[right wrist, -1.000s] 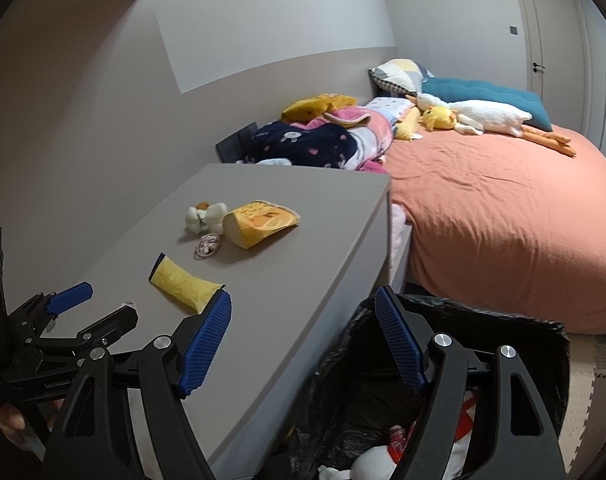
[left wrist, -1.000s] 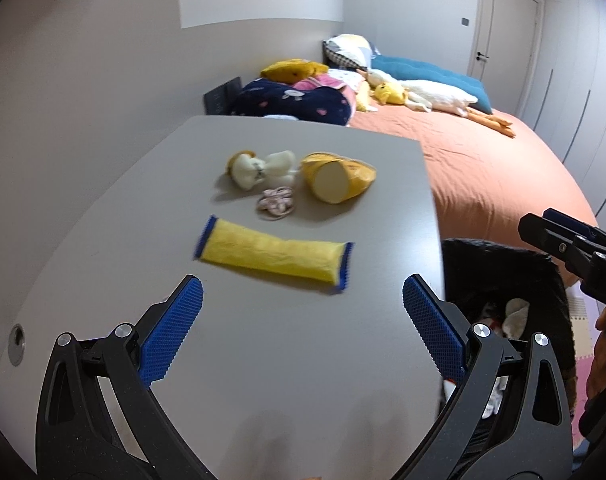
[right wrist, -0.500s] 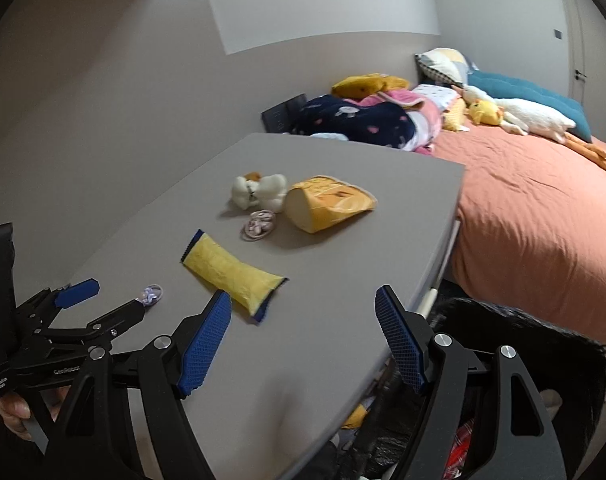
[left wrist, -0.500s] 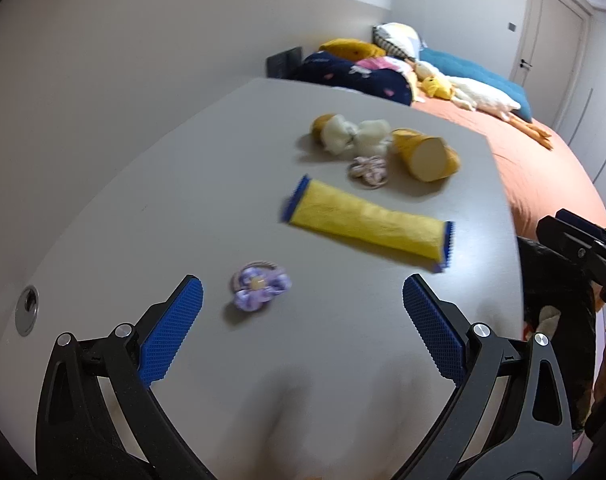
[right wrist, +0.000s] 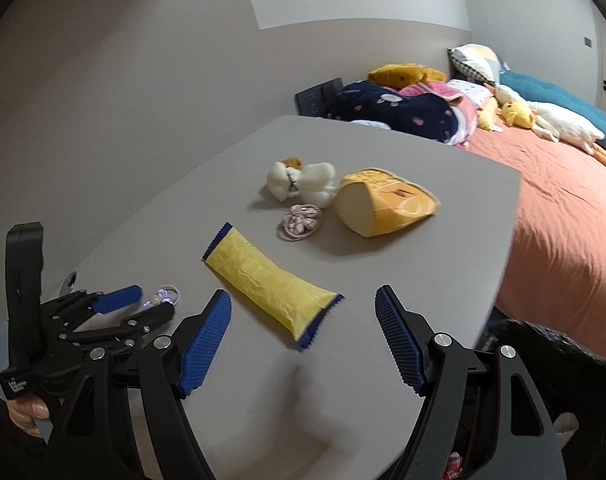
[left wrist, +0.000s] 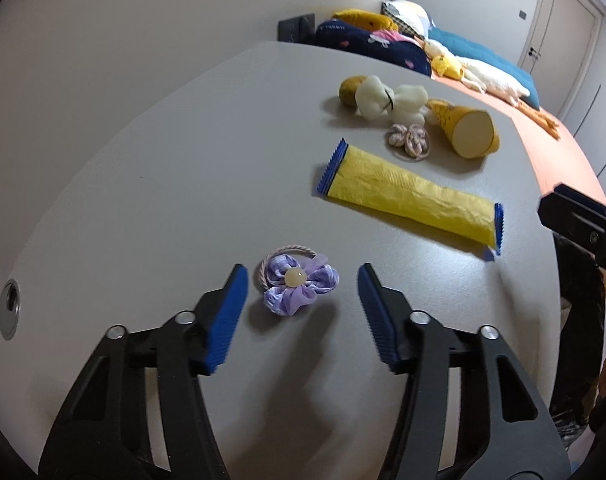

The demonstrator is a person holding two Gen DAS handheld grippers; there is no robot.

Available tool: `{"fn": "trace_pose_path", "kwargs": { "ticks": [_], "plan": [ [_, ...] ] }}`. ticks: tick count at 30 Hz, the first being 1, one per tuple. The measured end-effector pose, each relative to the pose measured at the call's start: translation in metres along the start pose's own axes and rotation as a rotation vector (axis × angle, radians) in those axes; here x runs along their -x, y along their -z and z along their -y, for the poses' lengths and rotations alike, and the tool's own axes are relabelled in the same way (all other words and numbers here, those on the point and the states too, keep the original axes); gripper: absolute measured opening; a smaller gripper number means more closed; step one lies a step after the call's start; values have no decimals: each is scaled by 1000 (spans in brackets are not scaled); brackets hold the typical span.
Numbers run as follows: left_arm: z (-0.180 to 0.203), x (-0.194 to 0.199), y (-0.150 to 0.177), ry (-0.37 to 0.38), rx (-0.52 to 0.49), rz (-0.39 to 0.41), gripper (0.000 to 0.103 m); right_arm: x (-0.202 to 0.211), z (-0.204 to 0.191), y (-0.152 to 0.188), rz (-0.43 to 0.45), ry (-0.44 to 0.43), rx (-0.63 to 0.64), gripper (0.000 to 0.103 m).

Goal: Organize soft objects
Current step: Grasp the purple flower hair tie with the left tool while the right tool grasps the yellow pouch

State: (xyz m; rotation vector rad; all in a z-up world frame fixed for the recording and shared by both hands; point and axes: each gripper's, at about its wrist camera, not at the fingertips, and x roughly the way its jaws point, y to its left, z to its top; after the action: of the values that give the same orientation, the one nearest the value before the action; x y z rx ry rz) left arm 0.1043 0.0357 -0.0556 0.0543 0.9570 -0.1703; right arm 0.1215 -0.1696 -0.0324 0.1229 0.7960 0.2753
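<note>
**Purple flower hair tie sitting between closing left jaws**

Purple flower hair tie (left wrist: pixel 297 283) is lying on the grey table (left wrist: pixel 175 184), near the table's front edge, and the left gripper (left wrist: pixel 302 312) is framing it: its blue pads are standing on either side of the flower, jaws closing, with a gap still showing on both sides, so nothing is being pressed yet. Beyond it, the long yellow pouch with blue ends (left wrist: pixel 409 196) is lying slantwise across the table. Farther back, a pink-and-white hair tie (left wrist: pixel 409 139), a white plush toy (left wrist: pixel 387 100) and a yellow cone-shaped plush (left wrist: pixel 465 130) are sitting close together.

The right gripper (right wrist: pixel 303 334) is hovering over the near end of the yellow pouch, its jaws standing wide and holding nothing; the pouch's blue tip is showing between them without touching either pad. To the right of the table, a bed with an orange cover (right wrist: pixel 563 208) is carrying pillows and stuffed animals.
</note>
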Motion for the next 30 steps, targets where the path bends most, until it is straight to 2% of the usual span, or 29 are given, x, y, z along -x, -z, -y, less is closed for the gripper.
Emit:
{"fn": "trace_pose_path", "kwargs": {
  "ticks": [4, 12, 16, 22, 25, 26, 30],
  "plan": [
    [-2, -7, 0, -3, -15, -12, 41, -19, -12, -6, -26, -10, 54, 75],
    [-7, -8, -2, -3, -16, 14, 27, -55, -26, -11, -108, -30, 130, 75],
    [-10, -6, -4, 8, 3, 26, 24, -71, -30, -11, -146, -21, 170, 75],
    [-16, -6, -4, 9, 24, 21, 23, -86, -39, -7, -175, 24, 252, 53],
    [-16, -6, -4, 8, 26, 19, 23, -86, -39, -8, -181, 10, 256, 34],
    [-16, -6, -4, 6, 27, 20, 23, -86, -38, -9, -185, -8, 250, 30],
    [-23, -7, -6, 15, 78, 20, 23, -80, -38, -8, -168, -27, 235, 29]
  ]
}}
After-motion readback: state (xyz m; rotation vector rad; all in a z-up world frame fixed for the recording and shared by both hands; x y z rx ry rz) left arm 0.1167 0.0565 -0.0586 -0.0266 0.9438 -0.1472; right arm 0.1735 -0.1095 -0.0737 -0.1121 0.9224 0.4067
